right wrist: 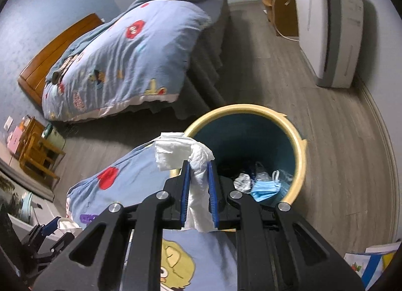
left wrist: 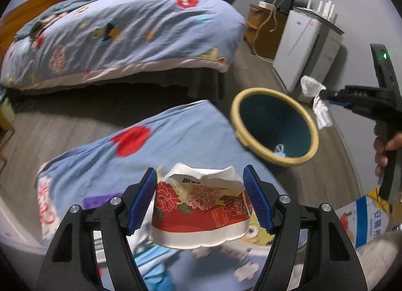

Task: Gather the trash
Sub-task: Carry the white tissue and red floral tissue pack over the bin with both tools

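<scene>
- The right gripper [right wrist: 198, 190] is clenched on a crumpled white tissue [right wrist: 198, 190]; the wad bulges out ahead of the pads and a tail hangs back between them.
- Just ahead of it and slightly to its right stands the bin [right wrist: 300, 155], mouth open, with a blue mask [right wrist: 266, 189] and some scraps already at the bottom.
- The left gripper [left wrist: 201, 200] brackets a crushed paper cup [left wrist: 201, 210], red with a flower print. Its pads sit at the cup's two sides, but I cannot tell whether they press it or merely flank it.
- The cup hangs over the quilt [left wrist: 176, 135], with the bin further ahead and to that gripper's right.
- Handling, as I judge it: the tissue is featherlight, soft and not slippery, so any pinch through the bulk holds it; it may cling to the pads on letting go.
- The cup looks light, thin and already dented. It will fold under a hard squeeze, so hold across the stiffer rolled rim or the base band, gently.
</scene>
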{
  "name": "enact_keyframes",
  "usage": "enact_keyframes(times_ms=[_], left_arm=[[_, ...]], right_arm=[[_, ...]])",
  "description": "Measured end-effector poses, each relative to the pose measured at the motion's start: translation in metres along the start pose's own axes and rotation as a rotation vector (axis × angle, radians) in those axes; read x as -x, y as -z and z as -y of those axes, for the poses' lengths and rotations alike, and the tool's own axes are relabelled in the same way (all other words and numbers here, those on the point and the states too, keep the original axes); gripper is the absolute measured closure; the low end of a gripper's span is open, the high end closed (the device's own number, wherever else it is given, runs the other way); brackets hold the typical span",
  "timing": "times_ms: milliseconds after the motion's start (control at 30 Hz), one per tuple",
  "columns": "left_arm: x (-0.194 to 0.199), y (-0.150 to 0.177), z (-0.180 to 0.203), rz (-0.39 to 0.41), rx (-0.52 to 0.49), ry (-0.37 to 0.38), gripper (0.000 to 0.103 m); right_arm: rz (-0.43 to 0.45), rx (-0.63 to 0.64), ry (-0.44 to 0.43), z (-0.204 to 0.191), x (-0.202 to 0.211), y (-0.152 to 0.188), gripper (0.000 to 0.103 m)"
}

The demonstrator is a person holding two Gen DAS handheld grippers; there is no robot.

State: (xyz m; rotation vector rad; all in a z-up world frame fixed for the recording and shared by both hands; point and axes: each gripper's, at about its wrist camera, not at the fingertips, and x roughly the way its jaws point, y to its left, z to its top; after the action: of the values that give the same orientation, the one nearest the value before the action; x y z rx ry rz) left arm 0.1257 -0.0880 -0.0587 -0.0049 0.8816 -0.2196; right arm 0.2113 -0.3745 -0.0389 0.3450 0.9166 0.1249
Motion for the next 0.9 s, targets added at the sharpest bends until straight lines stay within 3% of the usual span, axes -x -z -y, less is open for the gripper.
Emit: enact_keyframes(times_ms=[233, 433, 633, 900], left_arm=[[-0.031, -0.037, 0.048, -0.002, -0.047, 0.077, 0.032], [-0.061, -0.056, 0.082, -0.016, -0.122, 0.083, 0.032], [-0.094, -0.07, 0.107, -0.035, -0.183, 0.073, 0.032], [-0.133, -0.093, 0.119, -0.03, -0.141, 0.07, 0.031]], right_arm=[[-0.009, -0.101, 0.035, 0.049, -0.011, -0.007, 0.089], [-0.045, -0.172, 0.084, 0.084, -0.028, -0.006, 0.089], [-0.065, -0.208, 0.089, 0.095, -0.043, -0.004, 0.089], [-0.056, -0.247, 0.062, 0.101, -0.054, -0.005, 0.089]])
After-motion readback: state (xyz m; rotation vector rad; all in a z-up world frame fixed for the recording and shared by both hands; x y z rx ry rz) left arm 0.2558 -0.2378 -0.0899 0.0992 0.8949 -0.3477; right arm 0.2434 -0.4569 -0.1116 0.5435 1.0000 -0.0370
